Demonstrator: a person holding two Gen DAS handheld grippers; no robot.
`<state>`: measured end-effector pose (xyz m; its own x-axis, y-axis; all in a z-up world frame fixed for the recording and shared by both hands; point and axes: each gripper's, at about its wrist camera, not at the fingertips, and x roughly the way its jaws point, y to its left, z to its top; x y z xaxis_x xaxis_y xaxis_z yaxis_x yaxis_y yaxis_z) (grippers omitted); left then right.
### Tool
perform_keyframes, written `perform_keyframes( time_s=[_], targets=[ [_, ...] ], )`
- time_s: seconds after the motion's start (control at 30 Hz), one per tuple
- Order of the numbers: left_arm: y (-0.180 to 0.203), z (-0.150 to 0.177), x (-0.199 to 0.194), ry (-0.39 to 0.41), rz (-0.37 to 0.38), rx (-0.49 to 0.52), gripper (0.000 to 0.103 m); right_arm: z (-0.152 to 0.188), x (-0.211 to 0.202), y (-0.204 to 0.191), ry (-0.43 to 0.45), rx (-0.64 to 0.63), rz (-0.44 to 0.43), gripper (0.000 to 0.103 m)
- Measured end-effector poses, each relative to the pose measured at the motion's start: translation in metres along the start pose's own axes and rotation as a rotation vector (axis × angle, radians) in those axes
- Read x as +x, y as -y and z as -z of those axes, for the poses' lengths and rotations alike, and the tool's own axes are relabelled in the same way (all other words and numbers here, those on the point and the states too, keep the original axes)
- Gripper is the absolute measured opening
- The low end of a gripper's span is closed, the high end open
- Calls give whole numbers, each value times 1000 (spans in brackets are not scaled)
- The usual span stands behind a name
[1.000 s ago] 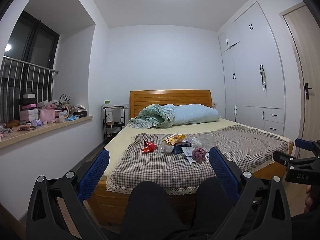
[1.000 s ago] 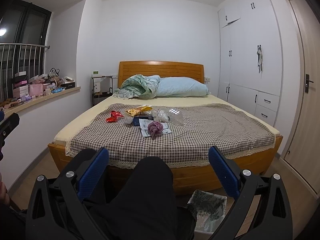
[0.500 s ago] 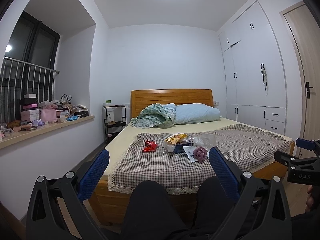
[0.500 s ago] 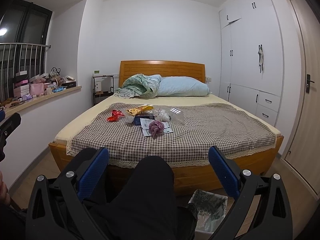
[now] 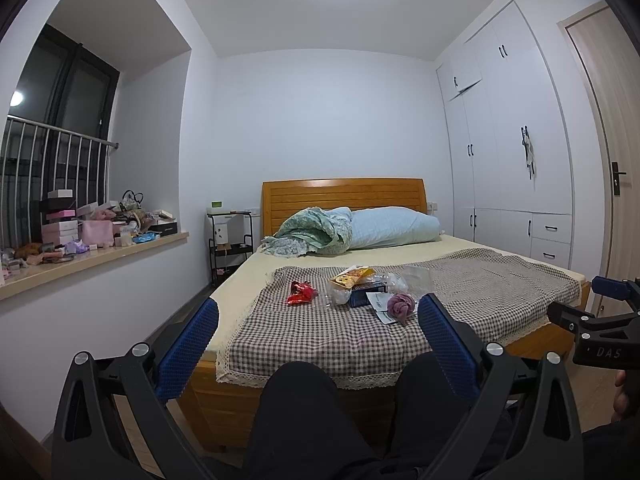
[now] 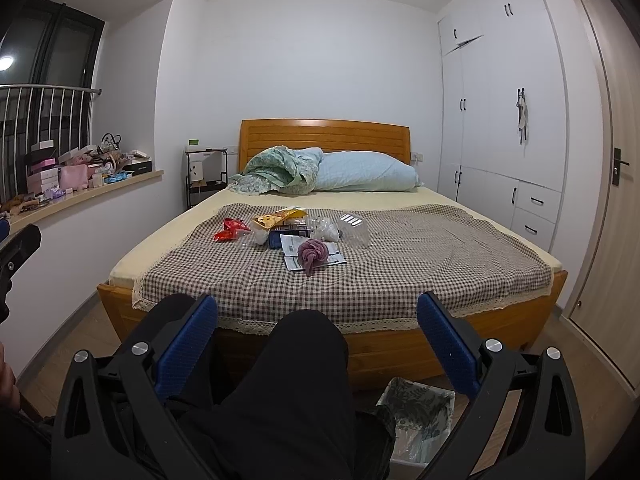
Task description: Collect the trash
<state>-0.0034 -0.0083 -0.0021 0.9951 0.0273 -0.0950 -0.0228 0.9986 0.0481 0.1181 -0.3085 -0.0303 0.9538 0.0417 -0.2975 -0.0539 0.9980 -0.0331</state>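
Observation:
Trash lies in a cluster on the checked cover of the bed (image 6: pixel 360 280): a red wrapper (image 6: pixel 229 230) (image 5: pixel 301 293), a yellow snack bag (image 6: pixel 278 216) (image 5: pixel 352 274), a dark blue box (image 6: pixel 289 236), white paper slips (image 6: pixel 296 254), a crumpled purple wad (image 6: pixel 314 254) (image 5: pixel 400 305) and clear plastic (image 6: pixel 354 229). A lined bin (image 6: pixel 418 412) stands on the floor by the bed's foot. My left gripper (image 5: pixel 318 330) and right gripper (image 6: pixel 317 330) are both open and empty, held low above dark-trousered knees, well short of the bed.
A cluttered window ledge (image 5: pixel 80 240) runs along the left wall. A black side rack (image 5: pixel 230 240) stands by the headboard. White wardrobes (image 6: pixel 500 120) and a door (image 6: pixel 612 200) fill the right side. A pillow and a bundled blanket (image 6: pixel 320 170) lie at the bed's head.
Both views have drifted slightly; the bed sits a little lower and closer in frame. Both grippers stay open and empty.

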Motion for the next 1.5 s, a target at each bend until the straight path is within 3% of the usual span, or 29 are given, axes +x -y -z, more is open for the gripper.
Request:
perform_keyframes(
  time_s=[0.73,1.07,1.5],
  targets=[
    [-4,0,5,-15,5,-8,97,1,3,2,8,17,9,95],
    [-17,-12,23,-31,34,-68,97,-15,13,1,42,29,3,95],
    [-61,-26,87,-5,-104,-84,97,-43,61,-9,90,-17,35,95]
  ],
)
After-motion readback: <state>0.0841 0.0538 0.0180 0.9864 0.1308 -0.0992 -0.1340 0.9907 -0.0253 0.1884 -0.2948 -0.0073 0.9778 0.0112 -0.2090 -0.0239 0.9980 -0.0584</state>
